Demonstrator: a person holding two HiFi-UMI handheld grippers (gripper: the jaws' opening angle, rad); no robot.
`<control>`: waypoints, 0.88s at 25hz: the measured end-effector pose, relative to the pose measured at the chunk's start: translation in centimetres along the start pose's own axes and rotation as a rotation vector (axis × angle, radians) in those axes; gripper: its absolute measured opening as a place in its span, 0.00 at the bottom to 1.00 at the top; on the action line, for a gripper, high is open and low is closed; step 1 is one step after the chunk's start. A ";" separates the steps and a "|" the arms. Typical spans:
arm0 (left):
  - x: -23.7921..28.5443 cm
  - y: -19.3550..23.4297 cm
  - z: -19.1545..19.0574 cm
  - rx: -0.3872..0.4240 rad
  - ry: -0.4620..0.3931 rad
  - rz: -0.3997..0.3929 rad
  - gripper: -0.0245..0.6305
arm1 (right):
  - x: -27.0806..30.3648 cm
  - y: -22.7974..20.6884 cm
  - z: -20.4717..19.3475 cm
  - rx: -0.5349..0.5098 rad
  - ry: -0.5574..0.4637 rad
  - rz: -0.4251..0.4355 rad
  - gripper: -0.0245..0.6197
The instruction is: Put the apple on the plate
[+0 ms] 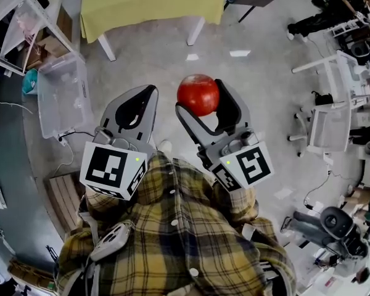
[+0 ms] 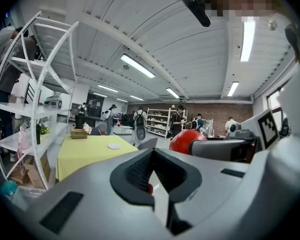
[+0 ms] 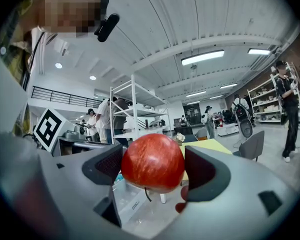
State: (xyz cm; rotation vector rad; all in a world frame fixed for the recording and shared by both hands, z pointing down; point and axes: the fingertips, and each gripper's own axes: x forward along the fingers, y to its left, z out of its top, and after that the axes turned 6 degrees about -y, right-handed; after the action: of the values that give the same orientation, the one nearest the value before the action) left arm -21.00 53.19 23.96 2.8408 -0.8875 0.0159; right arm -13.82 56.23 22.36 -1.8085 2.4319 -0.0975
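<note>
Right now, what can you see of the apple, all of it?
The apple is round, glossy red with faint paler streaks, and whole as far as shows. It sits clamped in the right tongs, with its thin stem hanging downward. It is held in the air above the grey floor, short of the yellow-clothed table. Nothing else touches it.

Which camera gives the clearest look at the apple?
The right gripper view: the apple fills the centre, clamped in the jaws of the right gripper. The head view shows it smaller, from above. The left gripper view shows only part, behind that gripper.
</note>
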 end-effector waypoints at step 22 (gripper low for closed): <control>10.7 12.5 1.7 -0.002 0.042 -0.074 0.05 | 14.6 -5.8 -2.0 0.029 0.053 -0.076 0.62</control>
State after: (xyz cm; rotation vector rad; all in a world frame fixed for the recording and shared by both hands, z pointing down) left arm -19.30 36.77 24.87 2.8579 -0.7735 0.0654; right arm -12.69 40.57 24.32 -1.9102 2.3834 -0.1884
